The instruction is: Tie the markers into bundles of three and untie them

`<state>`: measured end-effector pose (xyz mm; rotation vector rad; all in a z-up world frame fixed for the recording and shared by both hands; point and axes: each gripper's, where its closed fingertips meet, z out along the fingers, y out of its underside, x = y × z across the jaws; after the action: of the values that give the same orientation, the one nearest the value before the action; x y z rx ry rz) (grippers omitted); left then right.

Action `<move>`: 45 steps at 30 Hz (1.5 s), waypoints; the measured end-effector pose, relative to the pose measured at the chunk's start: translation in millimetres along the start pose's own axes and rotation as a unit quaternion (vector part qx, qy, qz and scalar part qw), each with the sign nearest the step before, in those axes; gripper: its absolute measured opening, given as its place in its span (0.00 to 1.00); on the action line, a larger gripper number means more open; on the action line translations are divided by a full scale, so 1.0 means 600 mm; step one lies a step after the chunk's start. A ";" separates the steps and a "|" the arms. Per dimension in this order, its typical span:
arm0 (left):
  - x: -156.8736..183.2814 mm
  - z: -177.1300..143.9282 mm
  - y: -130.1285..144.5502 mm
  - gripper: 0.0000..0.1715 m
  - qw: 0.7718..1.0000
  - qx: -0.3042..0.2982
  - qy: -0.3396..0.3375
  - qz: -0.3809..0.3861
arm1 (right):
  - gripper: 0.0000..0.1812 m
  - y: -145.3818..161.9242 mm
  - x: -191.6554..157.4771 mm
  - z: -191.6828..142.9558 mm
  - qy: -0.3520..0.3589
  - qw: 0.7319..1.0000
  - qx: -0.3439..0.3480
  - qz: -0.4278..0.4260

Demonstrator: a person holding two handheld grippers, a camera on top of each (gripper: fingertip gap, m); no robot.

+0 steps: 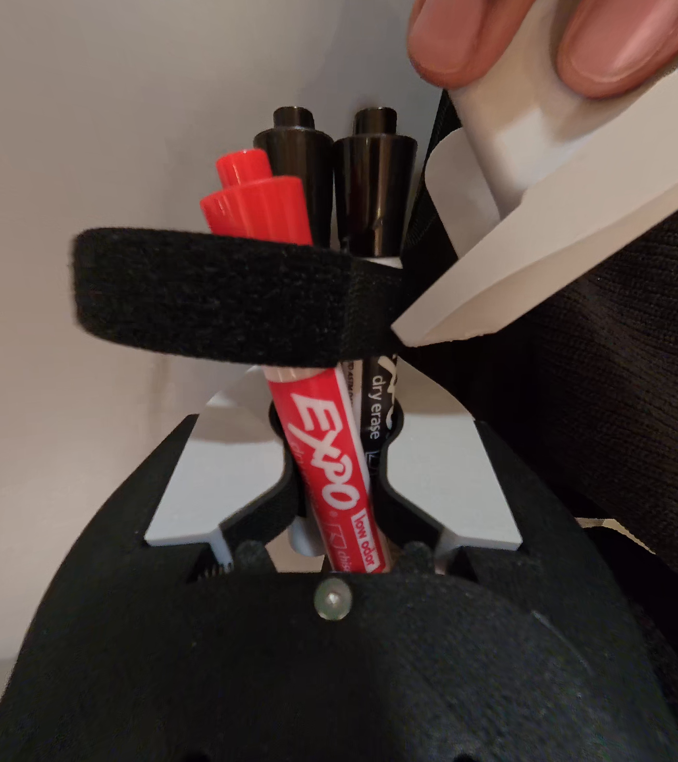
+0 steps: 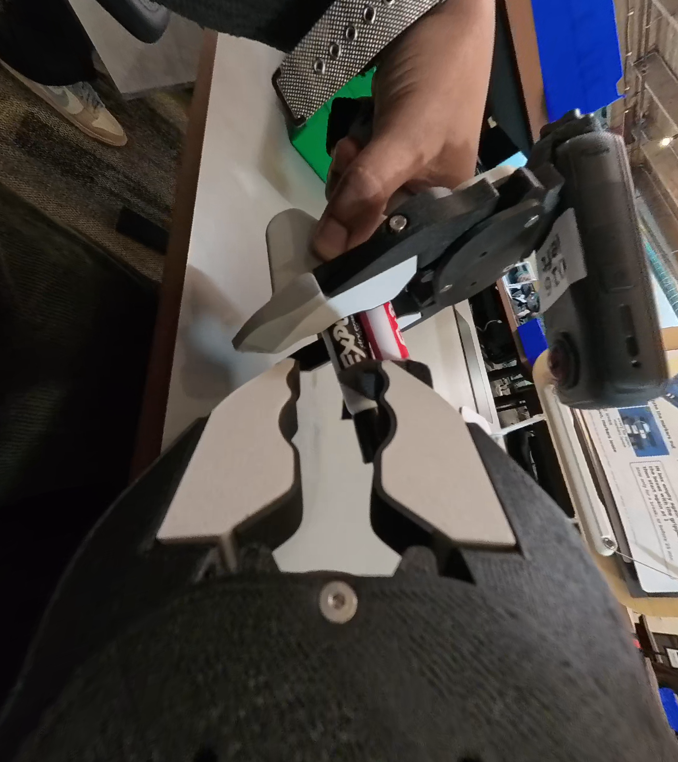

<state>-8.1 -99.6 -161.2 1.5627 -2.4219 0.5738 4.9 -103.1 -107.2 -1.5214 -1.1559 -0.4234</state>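
Left wrist view: three cylindrical plastic markers counted, one red-capped marker (image 1: 321,445) and two black-capped markers (image 1: 337,189), standing side by side, caps away from the camera. Left gripper (image 1: 335,437), matte black body with pale flat finger plates, pressed together on the marker barrels. One fuzzy black hook-and-loop strap (image 1: 213,297) looped loosely around the bundle below the caps. Pale wedge tip of the right gripper (image 1: 494,297) touched the strap's right end; two fingertips (image 1: 469,41) rested on it.

Right wrist view: right gripper's (image 2: 339,406) two scalloped pale fingers stood spread, a black marker end between them, contact unclear. One hand (image 2: 407,165) held the left gripper above the smooth white table (image 2: 238,185), near its brown edge.
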 end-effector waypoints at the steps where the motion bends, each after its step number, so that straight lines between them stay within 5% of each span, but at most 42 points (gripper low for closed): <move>1: 0.000 -0.001 -0.001 0.25 1.000 0.001 -0.001 0.002 | 0.19 -0.001 0.000 -0.001 -0.001 1.000 0.001 0.000; 16: -0.012 -0.011 0.000 0.25 1.000 0.004 -0.030 0.004 | 0.18 -0.007 -0.024 -0.001 -0.038 0.999 0.005 0.002; 27: -0.014 -0.012 0.000 0.25 0.999 -0.001 -0.040 0.007 | 0.18 -0.015 0.001 -0.007 0.008 1.000 0.019 -0.014; 33: -0.014 -0.009 0.001 0.25 0.999 -0.005 -0.039 0.006 | 0.02 -0.013 0.031 -0.012 0.070 0.996 0.011 -0.050; 41: -0.030 -0.004 0.007 0.25 0.997 -0.023 -0.067 0.006 | 0.01 0.003 0.093 -0.030 0.145 0.989 -0.011 -0.006; 45: -0.040 -0.007 0.007 0.25 0.993 -0.039 -0.106 0.016 | 0.01 0.063 0.158 -0.056 0.226 0.968 -0.076 0.081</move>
<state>-2.0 -76.1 -167.4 1.6298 -2.5925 0.3278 90.5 -88.4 -43.3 -1.5327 -0.6498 -0.7164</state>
